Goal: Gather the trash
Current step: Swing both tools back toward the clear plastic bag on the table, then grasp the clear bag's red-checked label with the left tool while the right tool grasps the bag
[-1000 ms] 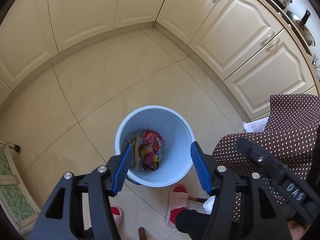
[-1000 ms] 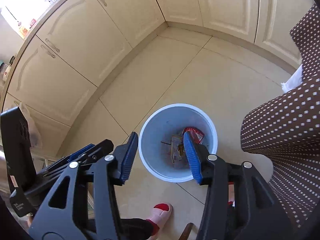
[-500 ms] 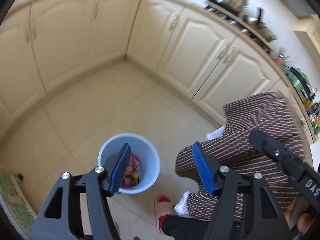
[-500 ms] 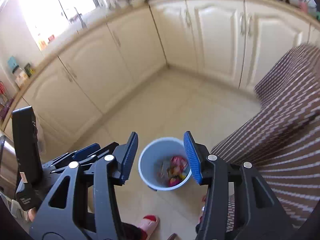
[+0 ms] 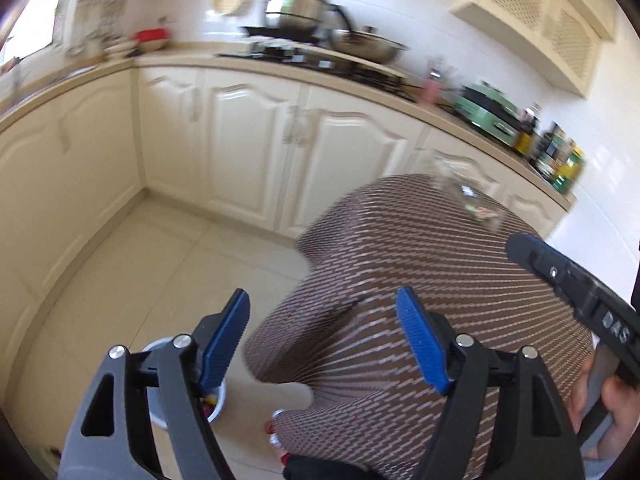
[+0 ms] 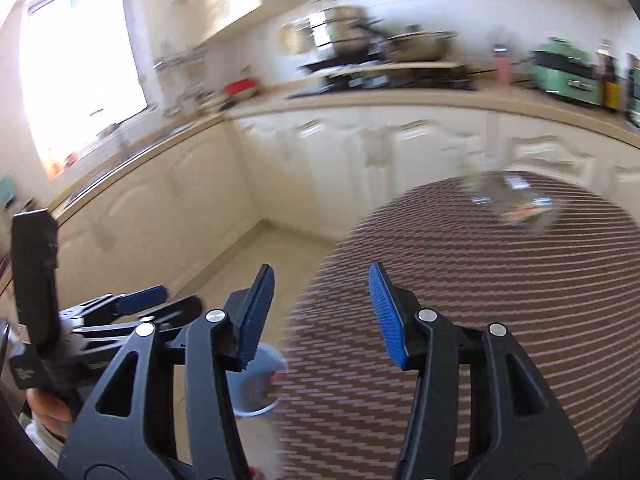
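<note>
Ahead of your left hand-held gripper and your right hand-held gripper a worktop in a brown dotted cloth fills the near view. Beyond it cream cabinets run under a kitchen counter with pots; pale floor tiles lie to the left. Your left jaws have just been opening and stand wide with nothing between them; your right jaws are moderately apart, also empty. A crumpled clear wrapper lies on the cloth, well ahead of both, too blurred to identify. The blue bin sits low on the floor, mostly hidden behind your fingers.
</note>
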A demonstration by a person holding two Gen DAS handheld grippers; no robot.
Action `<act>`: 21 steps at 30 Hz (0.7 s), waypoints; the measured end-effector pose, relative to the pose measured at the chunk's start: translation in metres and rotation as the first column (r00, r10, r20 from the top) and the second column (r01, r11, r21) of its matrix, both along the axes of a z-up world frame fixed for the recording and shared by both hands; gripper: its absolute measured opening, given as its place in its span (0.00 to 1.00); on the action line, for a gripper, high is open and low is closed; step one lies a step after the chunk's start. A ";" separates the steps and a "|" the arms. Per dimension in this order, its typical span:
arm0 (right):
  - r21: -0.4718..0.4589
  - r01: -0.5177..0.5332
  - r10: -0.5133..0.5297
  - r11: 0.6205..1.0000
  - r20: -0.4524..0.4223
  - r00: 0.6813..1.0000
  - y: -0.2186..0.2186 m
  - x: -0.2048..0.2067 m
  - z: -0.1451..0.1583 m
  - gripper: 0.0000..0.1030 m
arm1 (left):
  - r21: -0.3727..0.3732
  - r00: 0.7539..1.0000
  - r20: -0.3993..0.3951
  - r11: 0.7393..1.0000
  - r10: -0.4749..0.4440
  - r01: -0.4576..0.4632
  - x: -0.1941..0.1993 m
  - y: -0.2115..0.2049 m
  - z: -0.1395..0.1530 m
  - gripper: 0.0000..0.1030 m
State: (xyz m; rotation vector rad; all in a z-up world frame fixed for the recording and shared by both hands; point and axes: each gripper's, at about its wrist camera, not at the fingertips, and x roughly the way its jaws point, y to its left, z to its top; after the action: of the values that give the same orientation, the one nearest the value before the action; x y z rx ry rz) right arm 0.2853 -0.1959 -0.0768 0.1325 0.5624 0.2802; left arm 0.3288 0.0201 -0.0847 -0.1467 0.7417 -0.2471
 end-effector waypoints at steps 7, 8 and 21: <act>0.004 0.226 -0.226 0.974 0.013 0.974 -0.136 0.022 0.002 0.48 | 0.009 0.981 -0.030 0.982 -0.190 0.190 0.052 -0.112 0.009 0.72; 0.002 0.242 -0.242 0.970 0.009 0.970 -0.150 0.026 0.001 0.48 | 0.016 0.976 -0.037 0.977 -0.213 0.214 0.063 -0.133 0.009 0.72; 0.050 0.351 -0.346 0.935 -0.082 0.935 -0.240 0.089 -0.029 0.51 | 0.131 0.929 -0.076 0.920 -0.363 0.370 0.165 -0.283 -0.022 0.72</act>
State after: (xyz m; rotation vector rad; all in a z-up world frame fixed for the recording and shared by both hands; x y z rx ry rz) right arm 0.3747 -0.4358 -0.1060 0.3019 0.5911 -0.0535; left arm 0.4938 -0.2630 -0.1072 0.1269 0.8323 -0.5482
